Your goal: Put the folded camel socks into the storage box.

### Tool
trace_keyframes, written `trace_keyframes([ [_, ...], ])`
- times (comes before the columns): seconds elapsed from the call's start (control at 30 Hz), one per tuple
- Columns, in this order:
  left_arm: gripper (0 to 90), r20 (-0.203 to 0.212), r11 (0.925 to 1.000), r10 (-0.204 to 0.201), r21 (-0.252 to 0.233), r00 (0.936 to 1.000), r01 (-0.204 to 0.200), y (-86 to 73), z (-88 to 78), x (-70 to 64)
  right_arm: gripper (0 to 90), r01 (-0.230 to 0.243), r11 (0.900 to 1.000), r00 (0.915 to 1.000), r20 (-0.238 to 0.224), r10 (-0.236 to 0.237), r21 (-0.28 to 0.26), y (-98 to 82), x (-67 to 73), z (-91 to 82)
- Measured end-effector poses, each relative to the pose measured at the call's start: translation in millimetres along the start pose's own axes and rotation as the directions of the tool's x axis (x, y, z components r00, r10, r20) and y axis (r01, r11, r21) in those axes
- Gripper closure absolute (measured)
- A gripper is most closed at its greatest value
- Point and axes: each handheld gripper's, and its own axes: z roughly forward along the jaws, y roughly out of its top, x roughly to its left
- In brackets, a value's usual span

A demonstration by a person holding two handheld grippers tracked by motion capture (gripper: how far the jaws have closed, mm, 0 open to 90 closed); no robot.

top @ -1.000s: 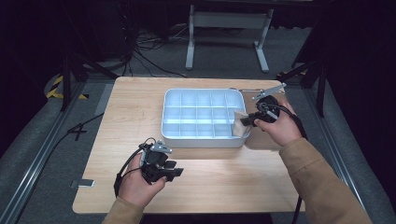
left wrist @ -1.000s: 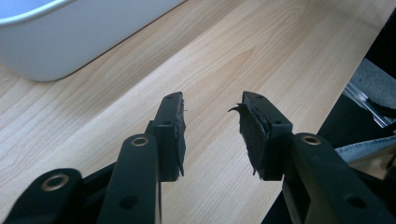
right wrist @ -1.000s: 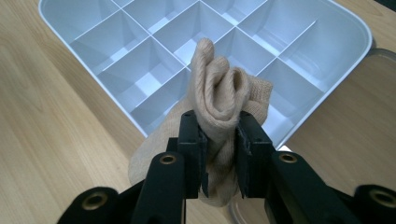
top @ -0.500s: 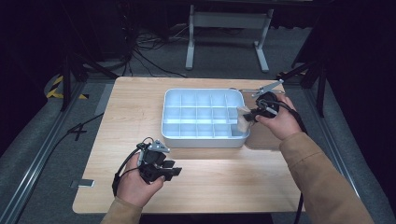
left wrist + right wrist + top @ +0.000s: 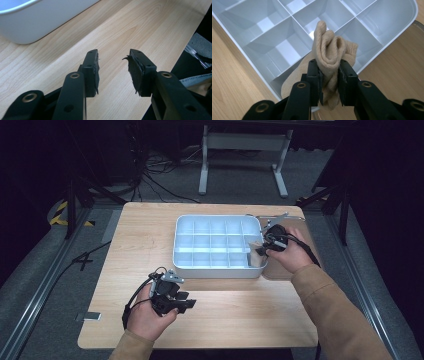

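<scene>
Right tool: we see our right tool clenched on a rolled beige sock, its two black jaws pressing the cloth from either side.
Sock: we hold the sock over the near right corner of the white divided tray; the roll stands up between the jaws, and loose cloth hangs below them over the tray's rim. In the high view the sock sits at the tray's right end.
Tray: we find it in the middle of the wooden worktop, its compartments bare as far as we can see.
Right hand: our right hand rests just beside the tray's right wall, the sleeve running back toward the lower right.
Left tool: our left tool is released, jaws apart with bare wood between them. In the high view it lies near the front of the worktop, well apart from the sock.
Tray corner in the left gripper view: one rounded corner of the tray shows at upper left.
</scene>
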Motion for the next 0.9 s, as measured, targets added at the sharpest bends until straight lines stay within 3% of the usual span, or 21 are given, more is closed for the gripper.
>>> trace_keyframes([
  [0.3,60.7,-0.002,1.0,-0.007,-0.002,1.0,0.007,-0.5,-1.3,-0.2,74.0,0.009,0.999,1.0,0.0,-0.009,0.051,0.2,5.6,13.9],
  [0.53,60.7,-0.001,1.0,-0.003,-0.001,1.0,0.003,-0.5,-1.0,-0.2,73.9,-0.017,0.995,0.9996,-0.02,0.019,0.102,-2.3,8.9,30.4],
  [0.9,60.7,-0.006,1.0,-0.01,0.001,0.9999,0.01,-2.2,-1.2,0.9,73.6,-0.02,0.983,0.9997,-0.012,0.022,0.182,-2.7,12.1,48.5],
])
